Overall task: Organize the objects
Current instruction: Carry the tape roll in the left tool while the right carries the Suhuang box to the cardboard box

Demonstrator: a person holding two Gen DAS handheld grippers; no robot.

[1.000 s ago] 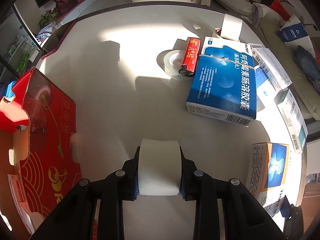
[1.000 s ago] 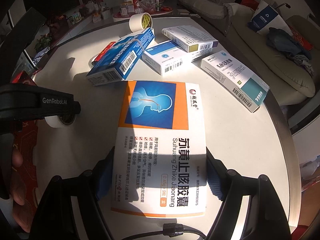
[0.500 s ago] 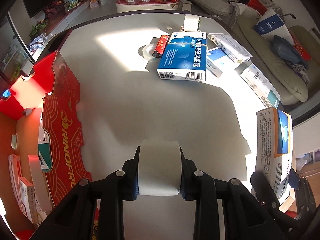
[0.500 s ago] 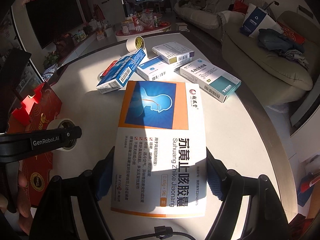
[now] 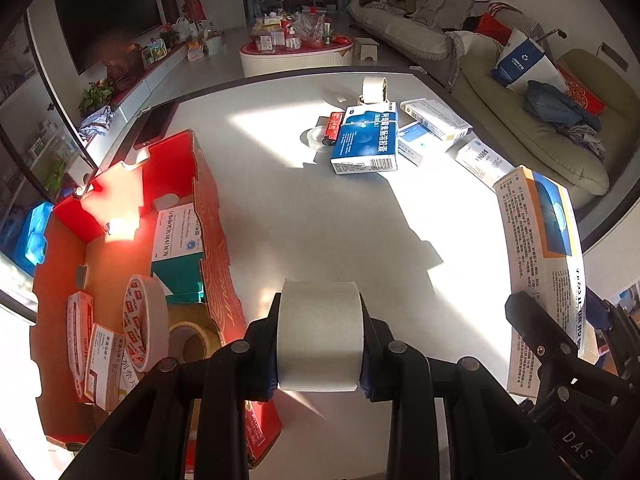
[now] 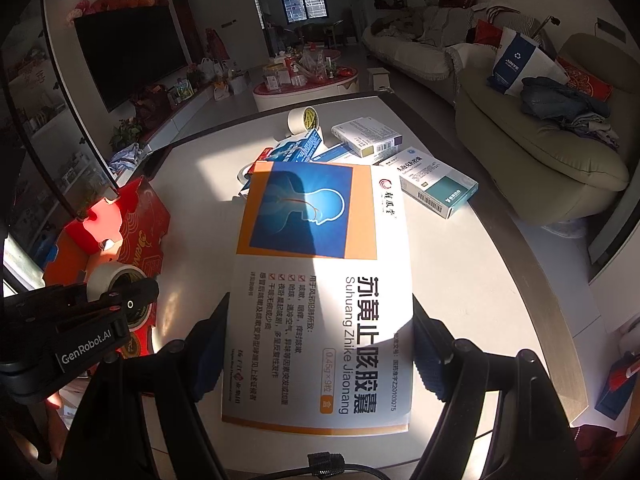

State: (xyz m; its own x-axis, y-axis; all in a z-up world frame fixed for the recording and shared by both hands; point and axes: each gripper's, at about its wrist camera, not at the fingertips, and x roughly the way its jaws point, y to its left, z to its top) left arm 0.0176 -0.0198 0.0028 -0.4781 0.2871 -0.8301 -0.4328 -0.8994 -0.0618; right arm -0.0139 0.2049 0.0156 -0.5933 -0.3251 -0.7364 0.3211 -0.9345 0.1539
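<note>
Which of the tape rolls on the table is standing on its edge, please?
The white roll at the table's far edge stands upright; the clear roll beside the red lighter lies flat.

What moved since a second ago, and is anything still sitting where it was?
Both claws lifted up and swung toward the red box, which now shows its inside. The left claw still grips the white tape roll, and the right claw still grips the orange medicine box. Nothing was dropped or grabbed. The boxes and tape on the table stayed put.
</note>
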